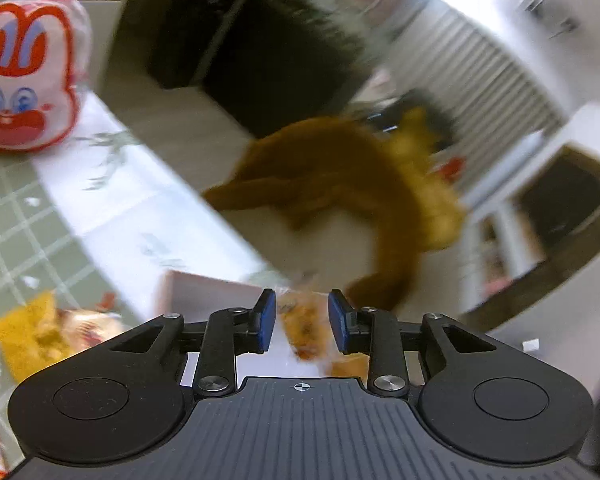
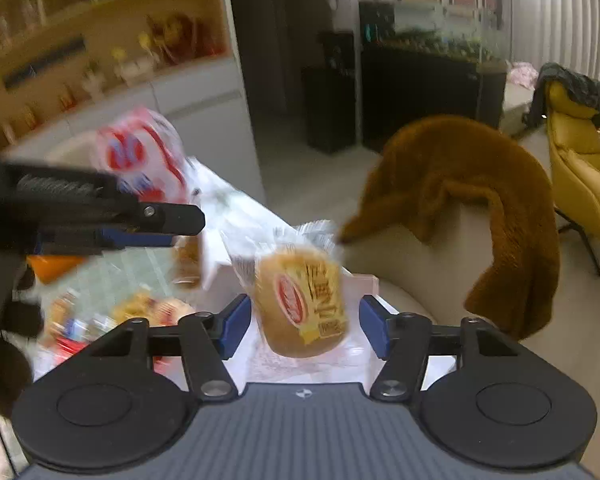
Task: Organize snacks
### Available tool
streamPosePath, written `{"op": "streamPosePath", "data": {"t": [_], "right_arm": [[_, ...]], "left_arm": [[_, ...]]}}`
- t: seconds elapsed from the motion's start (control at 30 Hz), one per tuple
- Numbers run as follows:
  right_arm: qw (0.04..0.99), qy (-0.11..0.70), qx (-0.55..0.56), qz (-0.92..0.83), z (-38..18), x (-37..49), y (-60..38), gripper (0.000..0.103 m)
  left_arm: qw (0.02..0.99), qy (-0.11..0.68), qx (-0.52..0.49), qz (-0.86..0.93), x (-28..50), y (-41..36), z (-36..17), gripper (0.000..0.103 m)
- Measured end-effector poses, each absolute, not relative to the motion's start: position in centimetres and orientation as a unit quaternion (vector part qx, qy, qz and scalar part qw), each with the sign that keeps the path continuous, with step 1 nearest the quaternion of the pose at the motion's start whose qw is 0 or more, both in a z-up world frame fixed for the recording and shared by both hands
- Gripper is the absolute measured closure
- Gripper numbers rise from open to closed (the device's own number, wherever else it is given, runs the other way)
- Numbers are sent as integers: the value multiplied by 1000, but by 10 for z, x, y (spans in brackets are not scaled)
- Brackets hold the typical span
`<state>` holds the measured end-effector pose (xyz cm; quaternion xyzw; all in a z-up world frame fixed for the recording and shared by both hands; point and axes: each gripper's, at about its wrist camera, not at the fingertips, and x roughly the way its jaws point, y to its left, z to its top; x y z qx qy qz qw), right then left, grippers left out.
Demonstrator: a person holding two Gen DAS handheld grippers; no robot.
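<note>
Over the pale pink box [image 2: 366, 280], our right hand-held gripper [image 2: 305, 330] stands released around a clear-wrapped golden bun [image 2: 300, 304]; the left hand-held gripper [image 1: 302, 326], at nine o'clock, is likewise released; we should pull clear gently.

A wrapped bun [image 2: 300, 304] sits between the parted jaws of the right gripper [image 2: 305, 326], touching neither pad, above an open box [image 2: 366, 280] at the table's [image 1: 148, 208] edge. The left gripper [image 2: 168, 224] reaches in from the left. A rabbit-faced bag [image 1: 24, 76] stands at the table's far end, loose snack packets [image 1: 40, 336] nearer. Beyond the table, a fur throw [image 2: 460, 184] drapes a chair back [image 2: 420, 256]; an armchair [image 2: 580, 168] stands further right.
</note>
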<state>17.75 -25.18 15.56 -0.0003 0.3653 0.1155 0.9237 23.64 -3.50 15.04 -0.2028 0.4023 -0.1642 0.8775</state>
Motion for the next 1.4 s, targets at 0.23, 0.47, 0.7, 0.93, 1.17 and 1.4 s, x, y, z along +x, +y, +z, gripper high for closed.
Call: {"op": "streamPosePath", "data": {"t": [0.23,0.47,0.7,0.93,1.17,1.4], "right_arm": [[905,404,12,131,114,168,-275,37],[895,423,1,138,90,133,-266,37],[885,443,10,141,81,103,-249,35],[888,432,-17,154,93,87,-228,35],[877,449,-37,170,88,73,-206,35],[872,452,-56,181,87,63,-188,35]], "left_arm": [[866,433,-213,-129,235,-6,99,70],[910,377,-149,86,190,114,100,70],[863,410,-201,217,186,215,69,70],[854,453,-168,192,189,210,44,64],[851,467,-189,149,184,206,43,62],[865,457,-184,101,150,183,60,65]]}}
